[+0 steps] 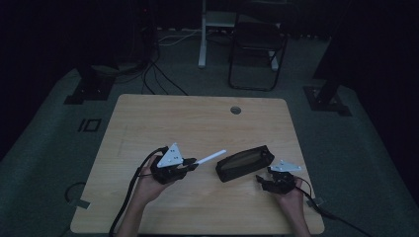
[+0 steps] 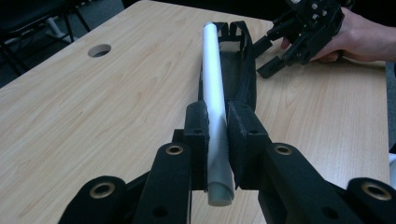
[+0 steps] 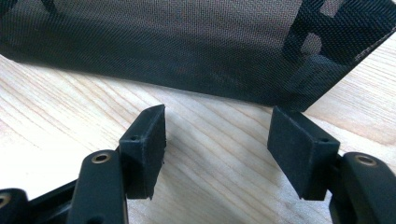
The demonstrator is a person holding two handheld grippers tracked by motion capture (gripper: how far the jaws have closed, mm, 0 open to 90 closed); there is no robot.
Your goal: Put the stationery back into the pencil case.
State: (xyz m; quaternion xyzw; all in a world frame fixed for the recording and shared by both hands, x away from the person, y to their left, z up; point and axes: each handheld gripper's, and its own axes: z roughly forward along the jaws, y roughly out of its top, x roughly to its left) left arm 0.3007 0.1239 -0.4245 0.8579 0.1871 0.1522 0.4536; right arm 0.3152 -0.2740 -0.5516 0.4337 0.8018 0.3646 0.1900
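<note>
A white pen-like stick (image 1: 211, 157) juts from my left gripper (image 1: 193, 163), which is shut on it left of the table's middle. In the left gripper view the stick (image 2: 214, 88) runs between the two black pads (image 2: 243, 135) and points at the black mesh pouch (image 2: 238, 70). The pouch (image 1: 244, 162) lies on the wooden table (image 1: 163, 123), its near end just beyond the stick's tip. My right gripper (image 1: 263, 181) is open, low over the table right of the pouch. In the right gripper view the pouch's mesh side (image 3: 196, 46) is just past the open gripper (image 3: 219, 140).
A round cable hole (image 1: 235, 110) sits near the table's far edge. A folding chair (image 1: 257, 44) and stand legs are on the dark floor behind the table. Cables trail from both grippers off the near edge.
</note>
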